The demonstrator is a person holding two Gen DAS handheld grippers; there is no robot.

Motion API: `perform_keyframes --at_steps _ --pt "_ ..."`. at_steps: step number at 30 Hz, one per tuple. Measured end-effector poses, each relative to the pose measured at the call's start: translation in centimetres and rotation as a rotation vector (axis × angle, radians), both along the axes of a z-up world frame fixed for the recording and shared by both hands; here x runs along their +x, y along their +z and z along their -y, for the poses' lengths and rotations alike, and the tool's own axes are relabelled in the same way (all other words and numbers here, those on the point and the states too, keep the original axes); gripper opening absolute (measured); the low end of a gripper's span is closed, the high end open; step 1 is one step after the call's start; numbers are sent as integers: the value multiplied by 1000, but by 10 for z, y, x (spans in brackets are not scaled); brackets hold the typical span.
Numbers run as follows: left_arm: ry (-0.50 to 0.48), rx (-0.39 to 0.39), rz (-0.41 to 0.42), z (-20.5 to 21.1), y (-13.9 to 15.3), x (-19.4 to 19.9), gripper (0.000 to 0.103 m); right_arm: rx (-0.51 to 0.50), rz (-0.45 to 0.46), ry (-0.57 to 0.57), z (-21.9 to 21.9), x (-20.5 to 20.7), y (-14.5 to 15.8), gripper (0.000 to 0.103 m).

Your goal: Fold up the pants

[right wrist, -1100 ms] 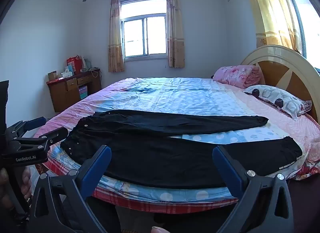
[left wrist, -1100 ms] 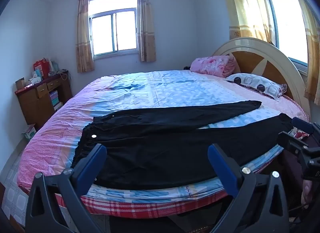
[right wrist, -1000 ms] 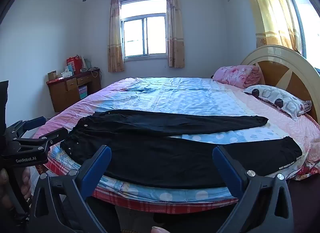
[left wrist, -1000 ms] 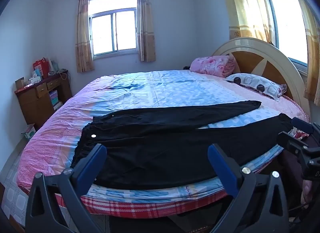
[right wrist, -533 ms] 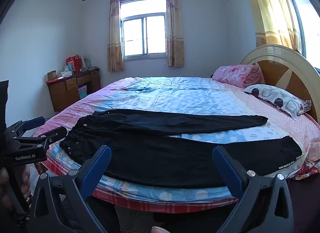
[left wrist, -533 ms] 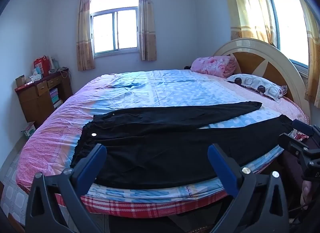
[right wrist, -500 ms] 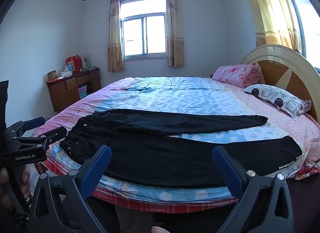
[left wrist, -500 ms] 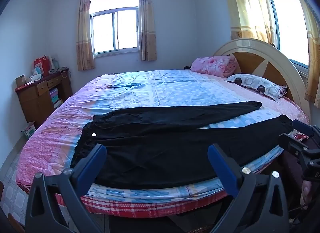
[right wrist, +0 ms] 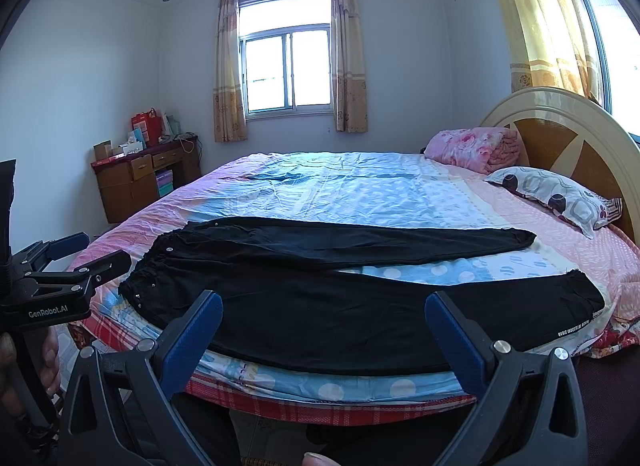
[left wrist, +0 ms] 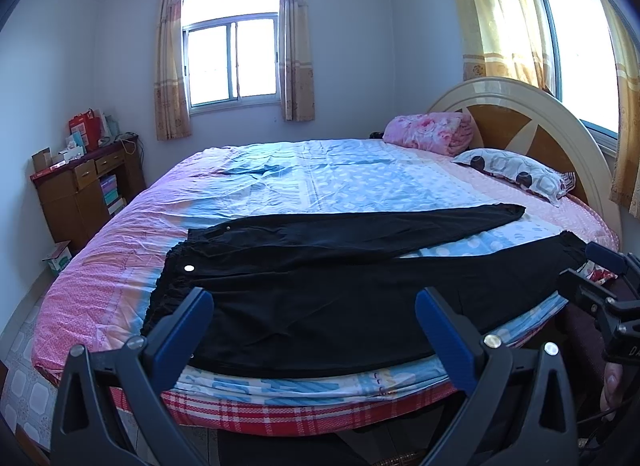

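The black pants [left wrist: 340, 286] lie flat and unfolded on the near part of the round bed [left wrist: 100, 286], waistband toward the left, both legs running to the right. The legs are spread apart in a narrow V: the far leg ends near the patterned pillow [left wrist: 516, 173], and the near leg ends at the right edge of the mattress, where white lettering shows at the cuff in the right wrist view.

The left gripper [left wrist: 314, 316] is held in front of the bed edge with its two blue-padded fingers spread wide and nothing between them. The right gripper [right wrist: 324, 318] is in the same released state, fingers wide apart, clear of the fabric. Neither tool touches the pants.

Containers: the wooden desk [right wrist: 136, 181] against the left wall holds stacked boxes in its open shelf compartment; their contents cannot be determined. A red bag [right wrist: 146, 127] and small cartons stand on the desk top. A small box [left wrist: 58, 258] sits on the tiled floor beside the desk.

Surface: the bed carries a pink and light-blue dotted sheet, lightly wrinkled, with a red plaid border at the near edge. A rolled pink blanket [left wrist: 430, 133] rests against the arched headboard [left wrist: 560, 125], beside the pillow.

Room: white walls, a curtained window [left wrist: 232, 61] on the far wall, and yellow curtains [left wrist: 496, 13] at the right window.
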State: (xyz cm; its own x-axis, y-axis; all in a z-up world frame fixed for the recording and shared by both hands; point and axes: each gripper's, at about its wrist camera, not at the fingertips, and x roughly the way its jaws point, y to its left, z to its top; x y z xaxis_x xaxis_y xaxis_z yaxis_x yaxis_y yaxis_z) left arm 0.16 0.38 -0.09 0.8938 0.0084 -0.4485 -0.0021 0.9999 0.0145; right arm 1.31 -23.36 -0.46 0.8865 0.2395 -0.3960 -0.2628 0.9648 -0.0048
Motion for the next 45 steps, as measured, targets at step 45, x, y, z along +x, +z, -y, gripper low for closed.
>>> perform_keyframes --at_steps 45 --pt "11 -8 -9 -3 -5 1 103 3 -24 -9 4 4 -7 102"
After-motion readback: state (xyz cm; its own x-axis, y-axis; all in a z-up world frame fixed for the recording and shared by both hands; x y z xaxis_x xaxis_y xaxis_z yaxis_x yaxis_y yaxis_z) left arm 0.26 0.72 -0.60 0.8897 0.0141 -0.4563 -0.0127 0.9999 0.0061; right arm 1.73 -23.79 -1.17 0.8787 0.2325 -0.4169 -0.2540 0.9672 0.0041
